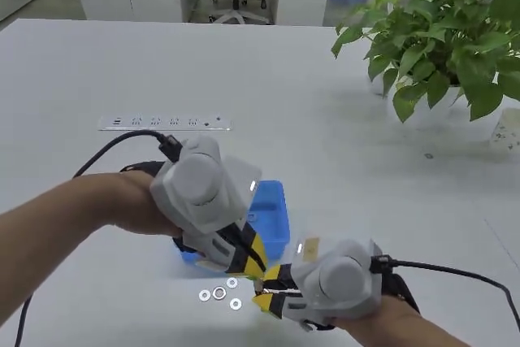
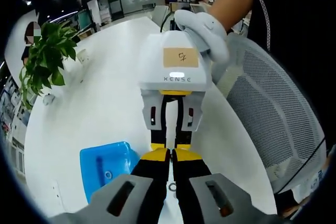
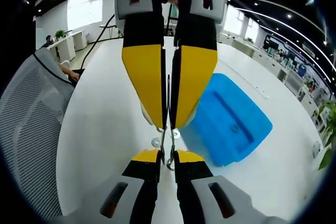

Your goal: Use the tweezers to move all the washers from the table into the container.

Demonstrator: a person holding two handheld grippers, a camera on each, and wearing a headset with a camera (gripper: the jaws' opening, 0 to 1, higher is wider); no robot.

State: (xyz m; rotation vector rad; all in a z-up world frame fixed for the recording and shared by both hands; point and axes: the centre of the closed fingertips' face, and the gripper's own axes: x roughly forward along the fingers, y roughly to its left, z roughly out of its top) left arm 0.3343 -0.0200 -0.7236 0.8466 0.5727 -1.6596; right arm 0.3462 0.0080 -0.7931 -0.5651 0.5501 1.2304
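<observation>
Nearest, at the lower right of the head view, the right gripper points to the left. Its yellow tips meet the tips of the left gripper, which comes down from the left over the near edge of the blue container. In the right gripper view the thin metal tweezers stand between the left gripper's yellow pads, which are closed on the upper part. Lower down, the two arms of the tweezers are a little apart. The right gripper's own jaws stand close on both sides of them with only a narrow gap, but I cannot tell if they press. I also cannot tell if the tweezer tips hold a washer; one ring lies right at them. Four washers lie together on the white table, just left of the meeting tips and near the container. One washer lies inside the container. Far on the table are a power strip and, at the right, a green plant.
</observation>
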